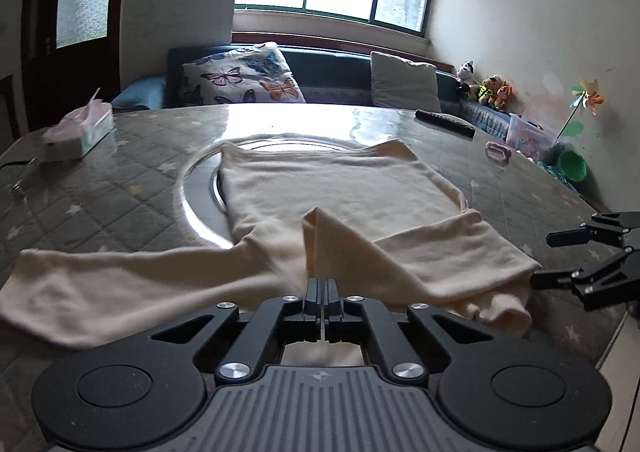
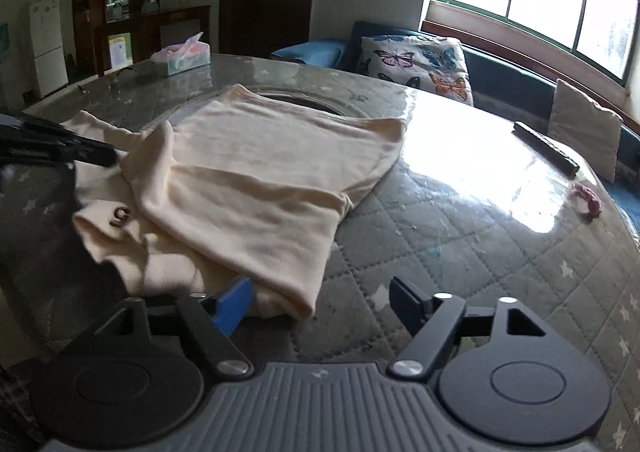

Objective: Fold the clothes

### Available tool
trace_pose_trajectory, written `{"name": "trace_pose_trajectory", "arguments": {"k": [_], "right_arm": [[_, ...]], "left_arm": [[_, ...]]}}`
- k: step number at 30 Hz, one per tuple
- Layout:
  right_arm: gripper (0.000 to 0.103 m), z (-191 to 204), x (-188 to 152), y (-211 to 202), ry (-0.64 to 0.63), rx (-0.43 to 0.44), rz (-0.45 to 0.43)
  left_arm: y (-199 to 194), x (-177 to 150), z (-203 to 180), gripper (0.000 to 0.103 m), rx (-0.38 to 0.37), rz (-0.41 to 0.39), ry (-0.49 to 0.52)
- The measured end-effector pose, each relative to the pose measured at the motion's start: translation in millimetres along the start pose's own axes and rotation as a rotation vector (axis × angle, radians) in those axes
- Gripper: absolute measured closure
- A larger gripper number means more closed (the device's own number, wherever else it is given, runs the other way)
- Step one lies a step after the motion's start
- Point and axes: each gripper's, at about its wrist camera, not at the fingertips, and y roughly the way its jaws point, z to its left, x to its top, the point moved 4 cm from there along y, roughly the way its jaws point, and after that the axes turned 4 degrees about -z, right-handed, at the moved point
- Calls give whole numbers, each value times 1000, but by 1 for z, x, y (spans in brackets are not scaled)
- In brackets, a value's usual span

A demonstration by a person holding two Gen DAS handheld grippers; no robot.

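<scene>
A cream long-sleeved top [image 1: 320, 188] lies partly folded on the quilt-patterned table [image 1: 120, 188]. One sleeve stretches out to the left, and the other side is folded over the body. My left gripper [image 1: 321, 286] is shut on a pinched ridge of the top's near edge, and the cloth rises in a peak just past the fingers. In the right wrist view the top [image 2: 256, 180] shows a small brown "5" mark, and the left gripper [image 2: 106, 154] reaches in from the left. My right gripper [image 2: 320, 296] stands open just short of the top's near corner, touching no cloth; it also shows as the right gripper [image 1: 542, 260].
A tissue box [image 1: 80, 130] sits at the table's far left. A dark remote [image 1: 446, 123] and a small pink item [image 1: 498, 152] lie at the far right. A sofa with a butterfly pillow [image 1: 240, 72] stands behind the table. The table's edge runs close on the right.
</scene>
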Motion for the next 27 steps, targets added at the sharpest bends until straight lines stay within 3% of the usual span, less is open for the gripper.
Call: {"name": "trace_pose_trajectory", "arguments": {"k": [6, 8, 10, 11, 14, 15, 16, 19, 25, 27], "right_arm": [[24, -9, 1, -4, 36, -17, -20], [24, -11, 1, -3, 44, -22, -21], [24, -12, 1, -2, 50, -24, -21], [24, -12, 1, -2, 53, -26, -22], [24, -11, 0, -3, 54, -22, -25], [24, -11, 0, -3, 55, -22, -26], [24, -11, 0, -3, 56, -21, -27], [24, -11, 1, -3, 58, -23, -33], [24, -7, 12, -9, 32, -11, -63], [23, -6, 17, -9, 24, -9, -75]], "left_arm": [[10, 3, -1, 93, 8, 11, 42], [20, 6, -3, 83, -4, 12, 45], [29, 7, -7, 64, -12, 14, 59], [32, 8, -8, 63, -5, 15, 66], [41, 7, -12, 63, -24, 31, 78], [44, 5, -12, 68, -20, 41, 78], [46, 4, -10, 85, -16, 46, 69], [38, 6, -3, 99, -15, 42, 7], [2, 9, 7, 100, -40, 38, -43], [2, 4, 14, 100, 7, 65, -43]]}}
